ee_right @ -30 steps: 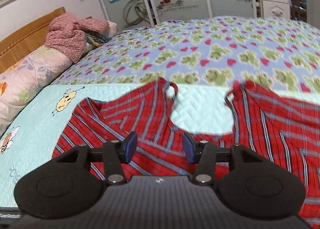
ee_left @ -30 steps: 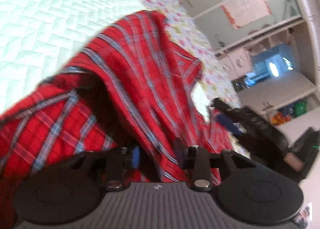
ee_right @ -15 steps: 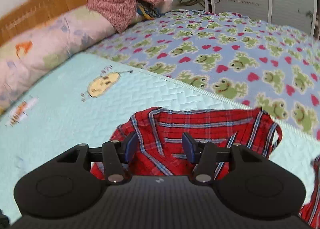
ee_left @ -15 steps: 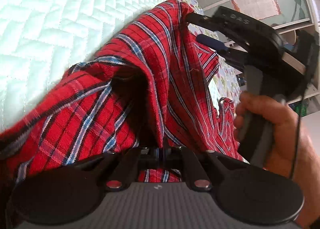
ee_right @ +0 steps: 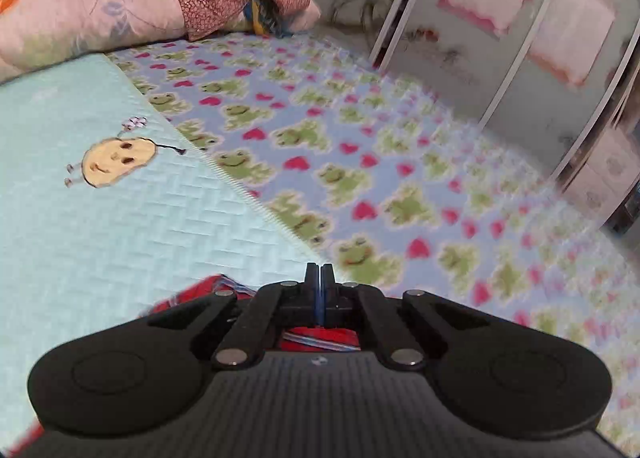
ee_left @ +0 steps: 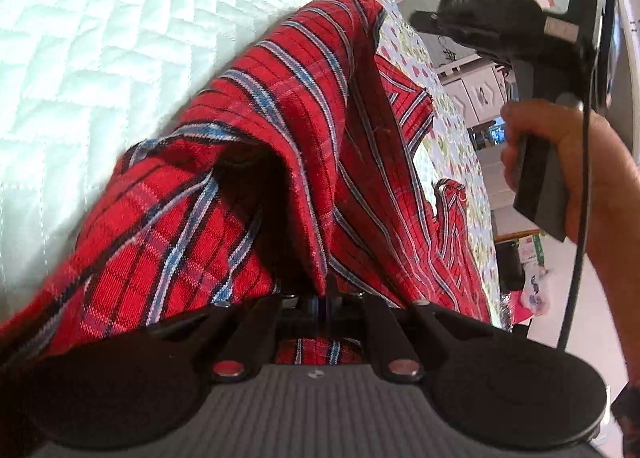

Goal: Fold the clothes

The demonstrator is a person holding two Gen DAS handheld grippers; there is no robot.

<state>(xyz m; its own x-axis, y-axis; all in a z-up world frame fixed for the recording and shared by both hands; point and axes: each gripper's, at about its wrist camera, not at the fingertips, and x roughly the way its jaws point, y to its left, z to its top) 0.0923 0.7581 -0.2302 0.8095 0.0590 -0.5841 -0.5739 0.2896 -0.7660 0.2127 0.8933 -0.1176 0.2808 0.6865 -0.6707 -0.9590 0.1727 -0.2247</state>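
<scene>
Red plaid shirt [ee_left: 280,106]: it is lying partly on the mint quilt [ee_left: 100,38] and is rising as a tented ridge just in front of my left tongs [ee_left: 326,290].
Left tongs: the jaws are pressing together on a fold of the shirt, and the cloth is spilling out to both sides of them.
Right tongs [ee_right: 320,278]: the jaws have just been closing and are now meeting. Red cloth is showing under the fingers, behind the tips, but I am not seeing any between the tips, so I cannot tell if they are gripping it.
Long axis: the ridge is running straight away from my left tongs, up to a peak.
Key relation: in the left view the nose of my right tongs is hovering near that peak, on its right side; whether it is touching, I cannot tell.
Nearer hand: my left one is already holding the near end; my right hand [ee_left: 580,178] is nearer to the far end.
Beyond the right tongs: the quilt's edge and the frog blanket [ee_right: 400,178] are lying ahead.
</scene>
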